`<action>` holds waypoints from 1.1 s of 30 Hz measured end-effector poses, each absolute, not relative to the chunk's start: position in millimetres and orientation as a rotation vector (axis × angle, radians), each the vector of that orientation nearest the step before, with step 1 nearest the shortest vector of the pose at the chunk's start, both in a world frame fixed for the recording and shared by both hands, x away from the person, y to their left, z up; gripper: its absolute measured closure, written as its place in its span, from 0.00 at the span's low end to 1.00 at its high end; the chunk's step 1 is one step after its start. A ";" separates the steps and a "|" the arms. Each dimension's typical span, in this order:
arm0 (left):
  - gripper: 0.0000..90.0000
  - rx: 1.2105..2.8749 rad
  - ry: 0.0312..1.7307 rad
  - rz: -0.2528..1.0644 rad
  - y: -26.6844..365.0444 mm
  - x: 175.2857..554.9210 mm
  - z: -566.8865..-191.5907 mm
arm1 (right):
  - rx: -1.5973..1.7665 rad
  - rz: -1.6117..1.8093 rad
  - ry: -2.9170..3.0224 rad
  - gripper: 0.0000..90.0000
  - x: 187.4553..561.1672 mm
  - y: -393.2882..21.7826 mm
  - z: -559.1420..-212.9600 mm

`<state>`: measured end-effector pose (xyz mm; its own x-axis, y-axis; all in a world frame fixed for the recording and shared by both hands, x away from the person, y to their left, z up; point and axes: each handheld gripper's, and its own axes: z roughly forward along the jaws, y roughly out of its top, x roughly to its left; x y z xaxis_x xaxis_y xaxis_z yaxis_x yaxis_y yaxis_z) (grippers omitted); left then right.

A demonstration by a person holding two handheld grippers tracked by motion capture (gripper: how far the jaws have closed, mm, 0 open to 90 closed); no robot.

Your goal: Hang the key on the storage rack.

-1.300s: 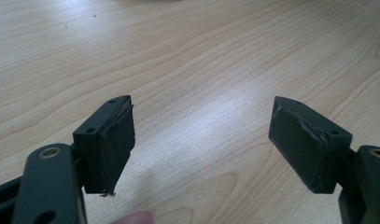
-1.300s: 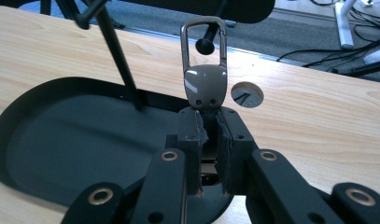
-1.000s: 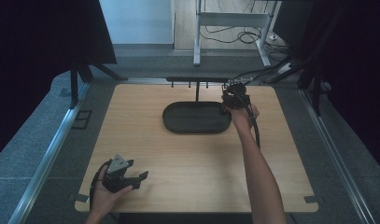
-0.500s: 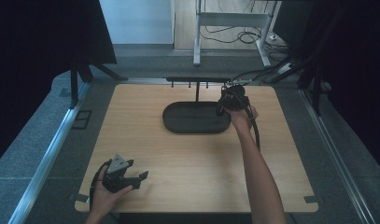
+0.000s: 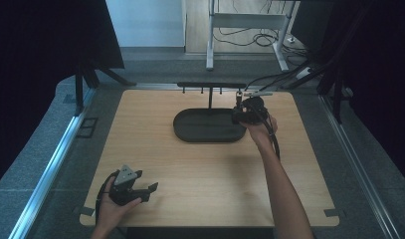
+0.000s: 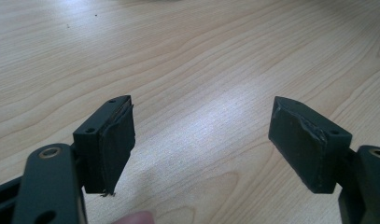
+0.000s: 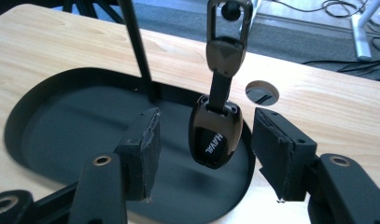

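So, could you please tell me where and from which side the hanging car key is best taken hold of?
Grip the car key by its wide black body, across its two side edges. It hangs upright from a hook on the rack above the tray, so coming in level from the near side looks best. The right claw already sits open on either side of it.

Wooden table (image 5: 205, 174); round cable hole (image 7: 263, 92); grey floor (image 5: 41, 134) around.

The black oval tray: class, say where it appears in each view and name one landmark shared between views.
High view: black oval tray lies at centre-far table, left of the right tool.
Left gripper view: not in it.
Right gripper view: tray spreads behind the open jaws.
Shared landmark: the stand's upright post.
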<state>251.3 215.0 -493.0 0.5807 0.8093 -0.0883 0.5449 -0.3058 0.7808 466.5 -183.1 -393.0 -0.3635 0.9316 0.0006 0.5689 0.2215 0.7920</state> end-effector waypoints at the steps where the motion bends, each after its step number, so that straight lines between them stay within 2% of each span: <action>1: 0.26 1.996 1.077 0.413 214.7 251.2 -493.0 | 1.373 1.006 2.024 0.47 463.2 -184.2 -392.5; 10: 0.26 2.002 1.075 0.417 212.8 250.7 -492.8 | 1.295 1.119 2.097 0.46 424.0 -186.9 -390.7; 18: 0.25 2.003 1.073 0.410 211.2 251.2 -494.3 | 1.193 1.146 2.162 0.46 388.5 -194.7 -404.3; 33: 0.26 2.026 1.057 0.399 202.4 251.2 -496.6 | 1.154 1.214 2.214 0.47 306.6 -228.0 -452.6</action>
<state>251.2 202.4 -496.6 0.6015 0.7947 -0.0814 0.5432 -0.3322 0.7711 306.6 -228.0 -452.6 -0.5997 0.7975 0.0661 0.4847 0.2962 0.8230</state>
